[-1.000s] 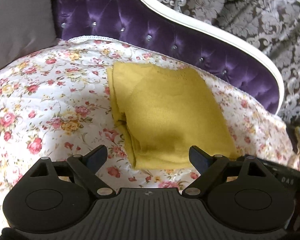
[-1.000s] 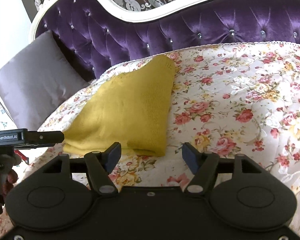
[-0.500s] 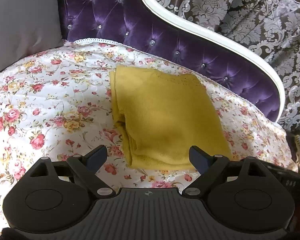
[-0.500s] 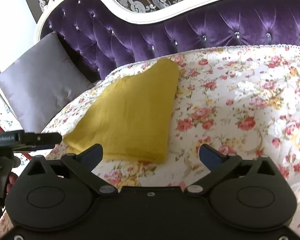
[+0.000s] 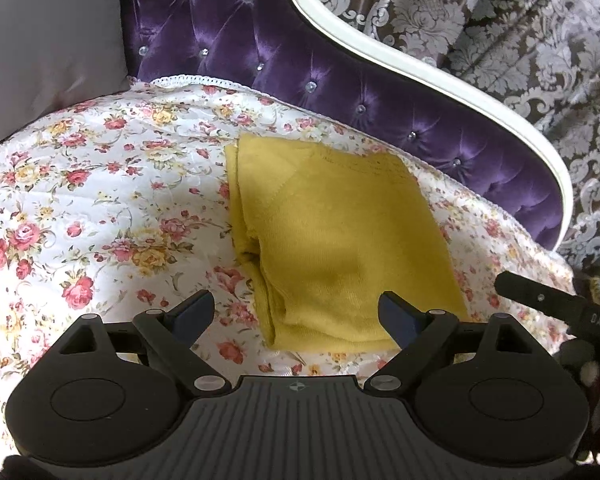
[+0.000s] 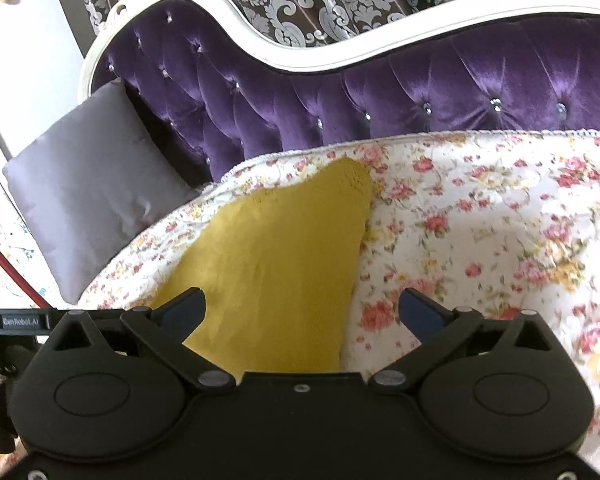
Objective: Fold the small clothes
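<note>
A mustard-yellow knitted garment (image 5: 340, 236) lies folded into a flat rectangle on the floral quilt (image 5: 100, 208). It also shows in the right wrist view (image 6: 276, 276), with a pointed corner toward the sofa back. My left gripper (image 5: 298, 314) is open and empty, hovering over the garment's near edge. My right gripper (image 6: 302, 312) is open and empty, just above the garment's near end. Neither gripper touches the cloth.
A purple tufted sofa back (image 6: 380, 92) with a white frame curves behind the quilt. A grey cushion (image 6: 88, 184) leans at the sofa's end. The other gripper's black body (image 5: 556, 308) shows at the right edge of the left wrist view. Patterned curtains hang behind.
My right gripper has opened wider and moved in over the garment's near end. My left gripper has drawn back slightly. The garment has not moved.
</note>
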The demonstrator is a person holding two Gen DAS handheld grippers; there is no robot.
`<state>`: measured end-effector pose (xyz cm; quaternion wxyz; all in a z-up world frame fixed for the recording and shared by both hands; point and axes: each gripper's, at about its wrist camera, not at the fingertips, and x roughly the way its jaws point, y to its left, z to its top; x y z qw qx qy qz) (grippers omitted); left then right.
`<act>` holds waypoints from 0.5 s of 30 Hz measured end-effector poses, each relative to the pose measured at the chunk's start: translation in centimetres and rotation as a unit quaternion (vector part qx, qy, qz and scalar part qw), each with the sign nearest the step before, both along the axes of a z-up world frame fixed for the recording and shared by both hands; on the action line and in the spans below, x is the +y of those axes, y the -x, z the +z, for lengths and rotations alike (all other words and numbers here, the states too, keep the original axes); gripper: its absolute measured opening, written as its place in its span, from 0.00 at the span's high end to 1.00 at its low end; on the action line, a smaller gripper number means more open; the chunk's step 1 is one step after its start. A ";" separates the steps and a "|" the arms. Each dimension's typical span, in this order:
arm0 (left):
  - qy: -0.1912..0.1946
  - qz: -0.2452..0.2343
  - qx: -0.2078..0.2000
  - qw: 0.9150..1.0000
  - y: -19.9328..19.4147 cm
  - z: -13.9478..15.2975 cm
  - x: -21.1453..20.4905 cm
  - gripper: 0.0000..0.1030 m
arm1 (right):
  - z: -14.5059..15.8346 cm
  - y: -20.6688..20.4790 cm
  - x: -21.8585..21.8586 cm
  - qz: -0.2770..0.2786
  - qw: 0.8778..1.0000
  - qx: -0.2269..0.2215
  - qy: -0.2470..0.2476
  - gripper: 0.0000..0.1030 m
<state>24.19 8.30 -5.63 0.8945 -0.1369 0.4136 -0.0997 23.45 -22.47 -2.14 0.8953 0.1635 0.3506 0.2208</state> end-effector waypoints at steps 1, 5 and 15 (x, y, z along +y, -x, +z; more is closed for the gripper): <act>0.005 0.004 0.000 1.000 -0.1 0.1 0.3 0.13 | 0.2 -0.3 -0.1 0.002 1.000 -0.002 -0.002 0.00; 0.021 0.023 -0.001 1.000 -1.0 0.3 1.7 0.13 | 0.7 -1.4 -0.2 0.007 1.000 -0.009 0.001 0.00; 0.029 0.015 0.027 0.999 -2.0 -1.2 0.9 0.13 | -0.9 -3.5 -0.3 0.013 1.000 0.002 -0.020 0.00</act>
